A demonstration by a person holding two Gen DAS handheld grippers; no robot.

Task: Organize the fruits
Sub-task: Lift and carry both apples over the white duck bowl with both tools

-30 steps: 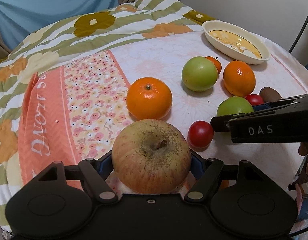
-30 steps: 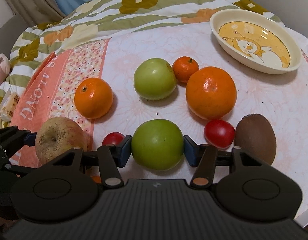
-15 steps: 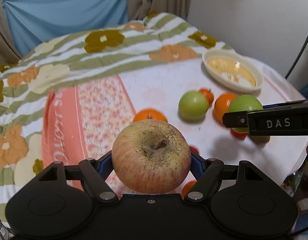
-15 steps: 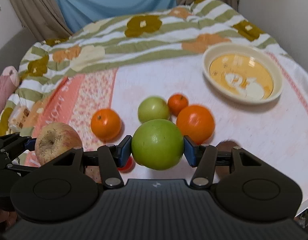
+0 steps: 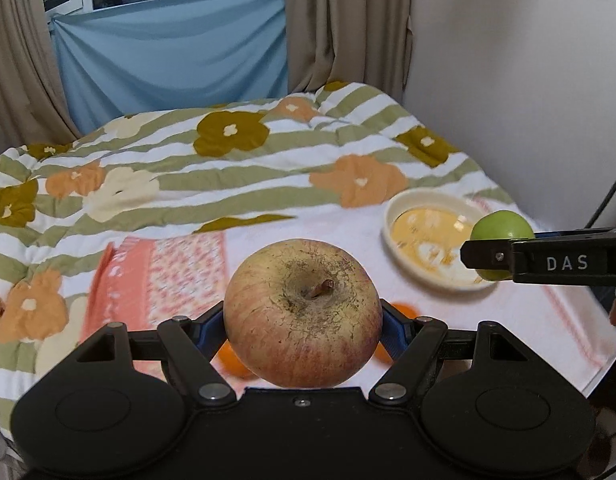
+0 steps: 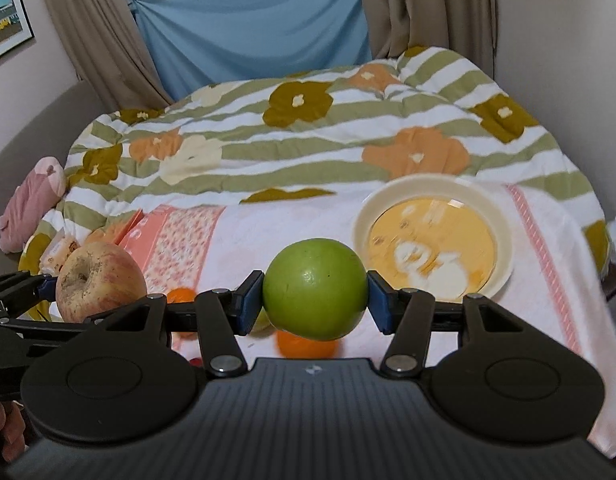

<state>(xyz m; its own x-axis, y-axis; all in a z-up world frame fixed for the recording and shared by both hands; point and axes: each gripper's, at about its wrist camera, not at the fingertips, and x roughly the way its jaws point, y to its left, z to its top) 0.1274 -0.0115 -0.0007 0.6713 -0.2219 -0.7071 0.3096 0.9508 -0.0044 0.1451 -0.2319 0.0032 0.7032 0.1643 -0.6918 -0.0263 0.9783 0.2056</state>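
Note:
My left gripper [image 5: 303, 320] is shut on a russet red-yellow apple [image 5: 303, 312] and holds it high above the bed; the apple also shows in the right wrist view [image 6: 100, 280]. My right gripper [image 6: 315, 300] is shut on a green apple [image 6: 315, 289], which also shows in the left wrist view [image 5: 502, 232], level with the cream bowl [image 6: 436, 236]. The bowl [image 5: 432, 248] has a yellow bear picture and lies empty on the white cloth. Oranges [image 6: 306, 344] [image 5: 232, 360] peek out below the held fruits; the other fruits are hidden.
The fruits lie on a white and pink cloth [image 6: 236, 240] over a flowered striped quilt [image 6: 308, 132]. A wall [image 5: 528, 80] stands close on the right; curtains and a blue sheet [image 5: 168, 52] hang at the back. A pink soft toy [image 6: 32, 200] lies at far left.
Both grippers have risen with their apples, from cloth level to well above it. The fruits on the cloth have dropped below the held apples, and the bowl now sits nearer the middle of the view.

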